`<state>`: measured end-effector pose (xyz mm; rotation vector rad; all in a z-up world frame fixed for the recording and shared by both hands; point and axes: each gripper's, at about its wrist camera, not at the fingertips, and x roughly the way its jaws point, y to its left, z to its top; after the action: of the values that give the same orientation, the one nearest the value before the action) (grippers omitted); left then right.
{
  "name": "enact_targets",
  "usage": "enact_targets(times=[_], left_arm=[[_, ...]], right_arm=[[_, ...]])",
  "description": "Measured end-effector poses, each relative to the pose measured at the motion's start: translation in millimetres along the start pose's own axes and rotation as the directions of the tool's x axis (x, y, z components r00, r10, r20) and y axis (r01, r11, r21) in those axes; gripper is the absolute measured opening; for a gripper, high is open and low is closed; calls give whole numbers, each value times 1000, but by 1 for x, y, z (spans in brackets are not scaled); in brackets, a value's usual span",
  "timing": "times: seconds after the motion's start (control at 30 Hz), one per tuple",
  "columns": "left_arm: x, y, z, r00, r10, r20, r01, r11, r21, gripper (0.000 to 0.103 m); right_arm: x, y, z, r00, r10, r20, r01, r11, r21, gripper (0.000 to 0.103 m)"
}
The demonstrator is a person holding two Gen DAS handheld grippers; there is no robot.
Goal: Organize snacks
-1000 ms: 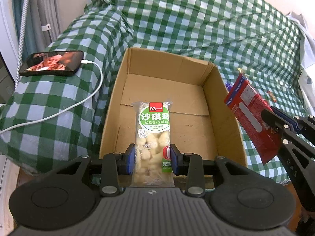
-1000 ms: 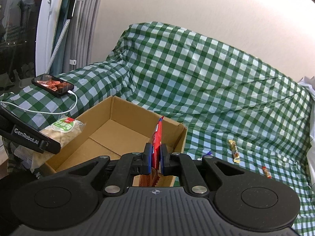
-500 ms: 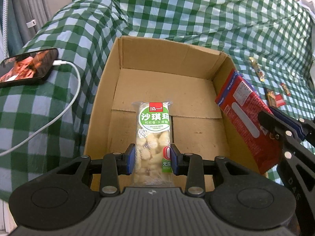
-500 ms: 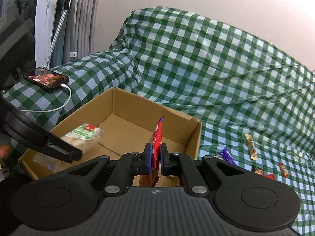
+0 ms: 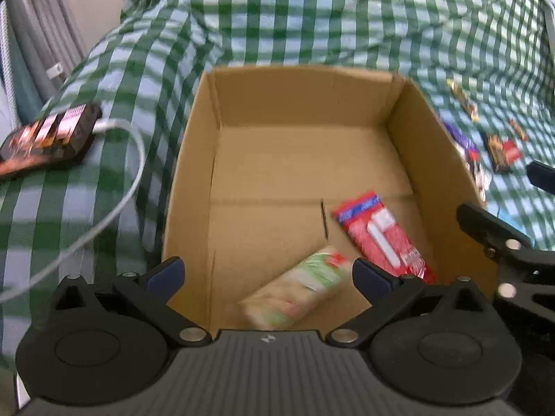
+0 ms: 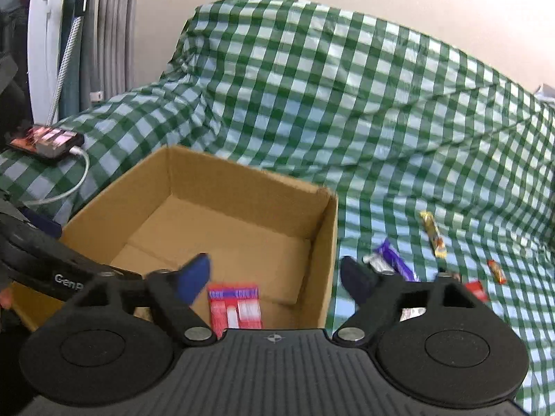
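An open cardboard box point(image 5: 305, 104) point(image 6: 242, 187) stands on a green checked cloth. Inside it lie a green-and-white snack pack point(image 5: 298, 291) and a red snack pack point(image 5: 381, 239) point(image 6: 236, 306), both on the box floor near the front. My left gripper point(image 5: 267, 272) is open and empty above the box's front edge. My right gripper point(image 6: 274, 277) is open and empty over the box's right wall; its arm also shows at the right in the left wrist view point(image 5: 503, 242).
Several small wrapped snacks lie on the cloth right of the box: a purple bar point(image 6: 395, 260), a gold bar point(image 6: 432, 234), a small orange one point(image 6: 496, 272) and a red one point(image 5: 510, 149). A phone point(image 5: 48, 138) with a white cable point(image 5: 114, 187) lies at the left.
Both grippers opened and let go. The green-and-white pack and the red pack dropped onto the box floor. Both views moved closer over the box.
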<state>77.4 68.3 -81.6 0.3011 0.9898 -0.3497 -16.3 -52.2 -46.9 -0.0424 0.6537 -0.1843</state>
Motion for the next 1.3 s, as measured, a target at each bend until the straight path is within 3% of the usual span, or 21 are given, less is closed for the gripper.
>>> enact_targets(times=[0.1,0.33,0.77,1.3], left_arm=[[-14,6,-19,1000,7,-18,-7,999,-36,103],[-63,13,-53,1000,3,3,-3,993,-120,103],[-132,-6,-104,988,79,131,-61,989,-137,103],[-170,-13,-126,975,100,197,-74,988,-132,103]], right_arm=[[-16,4,-15,999,11,-44,-10,1000,18,94],[-60,19,-37,995,42,-95,-33,995,92,97],[-142,29,-57,999,36,8,-37,990,134,99],[-186,31,-69,996,12,85,-24,990,137,101]])
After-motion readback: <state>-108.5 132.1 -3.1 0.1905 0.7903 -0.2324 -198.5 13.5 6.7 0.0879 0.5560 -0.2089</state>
